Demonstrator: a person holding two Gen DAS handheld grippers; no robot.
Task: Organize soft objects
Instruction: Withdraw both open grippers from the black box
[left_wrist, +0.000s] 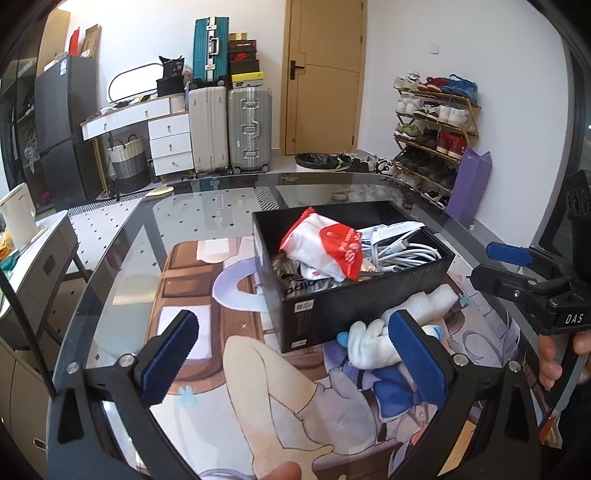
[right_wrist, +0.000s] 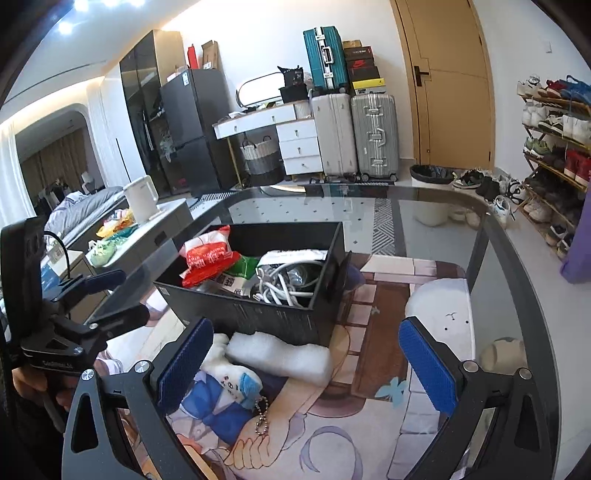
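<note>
A black box (left_wrist: 334, 308) (right_wrist: 258, 314) stands on the glass table and holds a red-and-white bag (left_wrist: 332, 247) (right_wrist: 207, 254) and a coil of white cable (left_wrist: 402, 254) (right_wrist: 284, 284). A white plush toy with blue parts (left_wrist: 369, 341) (right_wrist: 232, 373) and a white foam piece (left_wrist: 428, 301) (right_wrist: 280, 354) lie on the mat against the box's near side. My left gripper (left_wrist: 295, 358) is open and empty, just in front of the plush. My right gripper (right_wrist: 306, 365) is open and empty, with the plush and foam between its fingers; it also shows in the left wrist view (left_wrist: 491, 266).
A printed anime mat (left_wrist: 229, 369) (right_wrist: 369, 424) covers the table's near part. A shoe rack (left_wrist: 432, 125) and a purple bag (left_wrist: 469, 184) stand to the right. Suitcases (left_wrist: 229, 125) and a white desk stand by the far wall. A side cabinet with a kettle (right_wrist: 140, 199) is at the left.
</note>
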